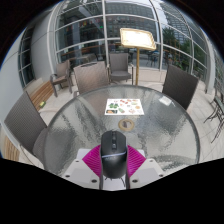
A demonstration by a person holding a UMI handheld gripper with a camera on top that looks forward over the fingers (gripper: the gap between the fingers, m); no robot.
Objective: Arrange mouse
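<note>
Fingers pinching black mouse, hovering over glass counter. Advising: lowering level, aligning straight, releasing only once resting.

Black mouse between the gripper fingers, magenta pads close at either side; contact not discernible. Round glass table underneath. Printed card lying flat farther out on the glass, well apart from mouse. Wicker chairs around the far rim. Stand with slanted board beyond, before a glazed facade.
</note>
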